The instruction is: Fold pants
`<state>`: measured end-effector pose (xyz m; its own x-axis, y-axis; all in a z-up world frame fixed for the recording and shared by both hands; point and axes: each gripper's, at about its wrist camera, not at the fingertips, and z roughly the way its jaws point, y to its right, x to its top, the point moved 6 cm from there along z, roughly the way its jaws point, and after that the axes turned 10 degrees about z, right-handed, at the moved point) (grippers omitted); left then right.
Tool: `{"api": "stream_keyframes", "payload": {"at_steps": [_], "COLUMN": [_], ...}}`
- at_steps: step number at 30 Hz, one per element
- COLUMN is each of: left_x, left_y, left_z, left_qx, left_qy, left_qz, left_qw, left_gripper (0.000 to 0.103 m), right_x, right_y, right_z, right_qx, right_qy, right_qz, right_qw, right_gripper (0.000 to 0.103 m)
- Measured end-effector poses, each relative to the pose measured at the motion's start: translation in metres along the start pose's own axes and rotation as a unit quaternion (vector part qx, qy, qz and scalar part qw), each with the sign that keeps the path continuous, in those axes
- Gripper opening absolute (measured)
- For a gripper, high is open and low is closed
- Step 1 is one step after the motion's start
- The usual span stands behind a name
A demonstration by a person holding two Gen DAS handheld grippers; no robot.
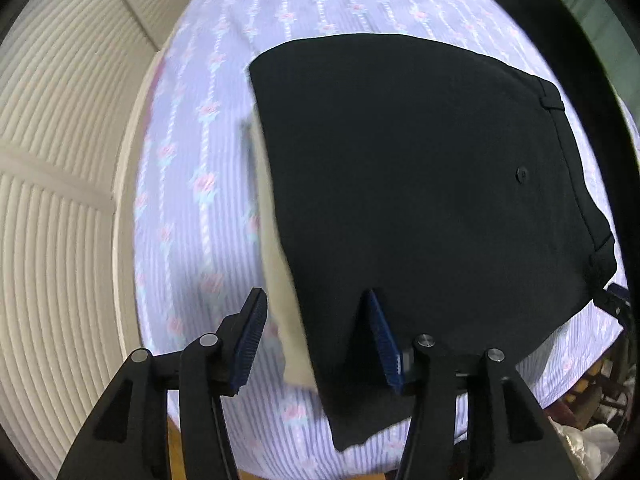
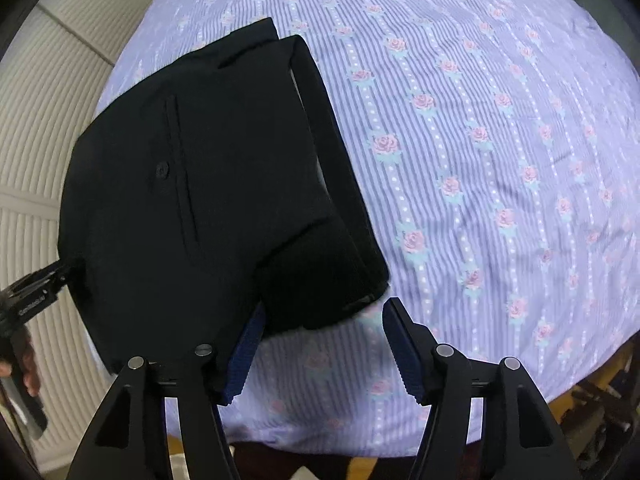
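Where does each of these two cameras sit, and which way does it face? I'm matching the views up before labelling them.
Left wrist view: sits on the left gripper, looking steeply down along its open fingers at the black pants on the floral sheet; the right gripper's tip shows at the right edge.
Right wrist view: sits on the right gripper, looking down at the pants' waistband end; the left gripper and a hand show at the left edge.
Shared: pants, their button, sheet, slatted white doors.

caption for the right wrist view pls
Open right hand-held gripper over folded black pants on a floral bedsheet.
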<state>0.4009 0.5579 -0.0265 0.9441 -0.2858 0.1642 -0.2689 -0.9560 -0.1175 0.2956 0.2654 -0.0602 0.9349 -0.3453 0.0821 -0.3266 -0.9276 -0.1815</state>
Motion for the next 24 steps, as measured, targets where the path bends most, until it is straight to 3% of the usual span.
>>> {"api": "stream_keyframes", "payload": {"at_steps": [6, 9, 14, 19, 24], "left_x": [-0.026, -0.027, -0.019, -0.015, -0.007], "left_y": [0.028, 0.059, 0.137, 0.224, 0.285], "left_z": [-0.044, -0.083, -0.142, -0.183, -0.203], "left_qx": [0.024, 0.027, 0.026, 0.041, 0.050], "left_qy": [0.036, 0.076, 0.127, 0.171, 0.200], "left_qz": [-0.024, -0.039, -0.029, -0.014, -0.027], "left_qw": [0.9988, 0.9960, 0.9911, 0.9842, 0.9782], "left_gripper": [0.052, 0.062, 0.071, 0.081, 0.086], "right_x": [-0.013, -0.008, 0.005, 0.031, 0.037], "right_y": [0.025, 0.037, 0.071, 0.112, 0.168], "right_z": [-0.037, -0.069, -0.132, -0.184, -0.217], "right_qx": [0.011, 0.025, 0.048, 0.049, 0.057], "right_qy": [0.042, 0.074, 0.128, 0.167, 0.188], "right_qz": [-0.034, -0.057, -0.090, -0.139, -0.168], "right_qw": [0.998, 0.995, 0.986, 0.975, 0.966], "right_gripper": [0.062, 0.062, 0.078, 0.078, 0.078]}}
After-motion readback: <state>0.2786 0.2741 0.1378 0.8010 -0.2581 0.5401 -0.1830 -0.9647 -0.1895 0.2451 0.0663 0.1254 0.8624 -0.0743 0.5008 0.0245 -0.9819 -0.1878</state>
